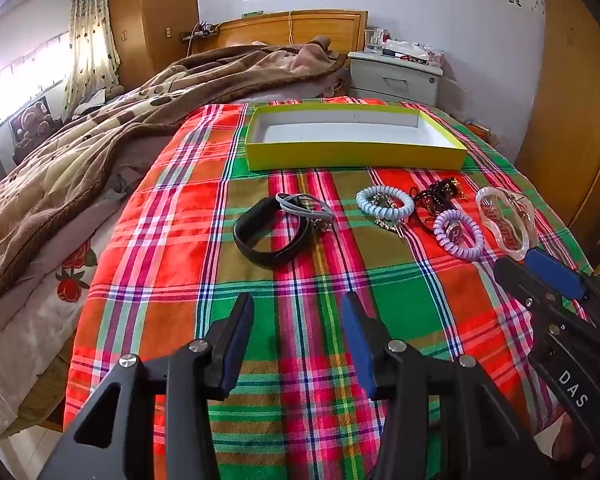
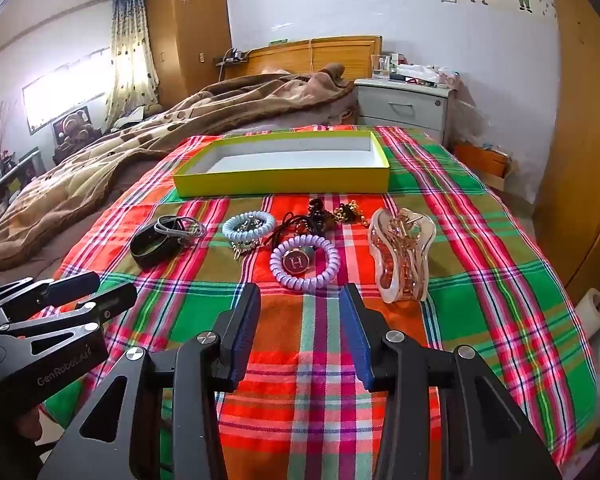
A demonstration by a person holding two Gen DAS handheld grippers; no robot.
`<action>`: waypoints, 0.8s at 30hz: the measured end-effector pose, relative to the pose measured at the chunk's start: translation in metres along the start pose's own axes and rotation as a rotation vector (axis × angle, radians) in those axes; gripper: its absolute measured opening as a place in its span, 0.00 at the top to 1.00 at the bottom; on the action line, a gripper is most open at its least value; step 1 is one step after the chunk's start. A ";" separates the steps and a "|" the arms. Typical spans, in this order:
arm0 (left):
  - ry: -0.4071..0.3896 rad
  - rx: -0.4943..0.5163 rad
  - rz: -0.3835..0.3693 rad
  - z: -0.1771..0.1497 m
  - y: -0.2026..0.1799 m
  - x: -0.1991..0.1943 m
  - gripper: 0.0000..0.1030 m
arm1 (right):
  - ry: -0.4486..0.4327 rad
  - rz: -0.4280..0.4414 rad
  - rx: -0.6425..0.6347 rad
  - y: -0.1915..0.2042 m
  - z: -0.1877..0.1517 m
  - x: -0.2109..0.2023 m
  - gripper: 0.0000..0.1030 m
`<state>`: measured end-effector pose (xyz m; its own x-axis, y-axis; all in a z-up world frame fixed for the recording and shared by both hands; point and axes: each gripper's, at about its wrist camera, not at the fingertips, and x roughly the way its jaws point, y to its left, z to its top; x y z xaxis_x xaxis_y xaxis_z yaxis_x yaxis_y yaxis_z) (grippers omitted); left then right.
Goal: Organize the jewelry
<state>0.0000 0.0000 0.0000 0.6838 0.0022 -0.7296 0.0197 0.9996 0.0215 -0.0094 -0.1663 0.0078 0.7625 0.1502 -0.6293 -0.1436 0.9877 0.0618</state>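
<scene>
— Plaid cloth (image 2: 300, 360) bare under both tools; left gripper (image 1: 298, 322) and right gripper (image 2: 300, 312) gape, holding nothing.

— Purple coiled hair tie (image 2: 305, 262) just ahead of the right one, clear pink claw clip (image 2: 400, 256) beside it, shallow yellow cardboard box (image 2: 284, 184) beyond, unobstructed.

Support: bed (image 2: 500, 240) under a plaid cloth (image 2: 320, 360)
Far side: yellow box (image 2: 284, 186), open, white inside
Row nearer, left to right: black band (image 2: 156, 246) with grey ties (image 2: 182, 226), blue coil (image 2: 248, 222), dark tangle (image 2: 320, 210), purple coil (image 2: 304, 264), clear claw clip (image 2: 402, 254)
Left: brown blanket (image 2: 140, 148)
</scene>
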 end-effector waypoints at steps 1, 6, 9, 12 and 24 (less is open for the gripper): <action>-0.001 -0.001 0.001 0.000 0.000 0.000 0.54 | -0.001 0.001 0.001 0.000 0.000 0.000 0.59; 0.007 0.000 0.001 0.001 -0.002 0.001 0.54 | -0.003 0.006 0.001 0.001 0.000 0.000 0.59; 0.007 -0.014 -0.014 -0.003 0.003 0.001 0.54 | -0.005 0.014 -0.005 0.002 -0.001 -0.002 0.59; 0.007 -0.017 -0.014 -0.005 0.002 0.001 0.54 | -0.005 -0.002 -0.008 0.001 -0.002 -0.003 0.59; 0.016 -0.022 -0.013 -0.002 0.005 0.001 0.54 | 0.004 -0.011 -0.010 0.007 -0.001 0.000 0.59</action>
<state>-0.0009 0.0052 -0.0022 0.6717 -0.0108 -0.7407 0.0124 0.9999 -0.0034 -0.0111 -0.1598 0.0080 0.7617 0.1393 -0.6328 -0.1415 0.9888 0.0474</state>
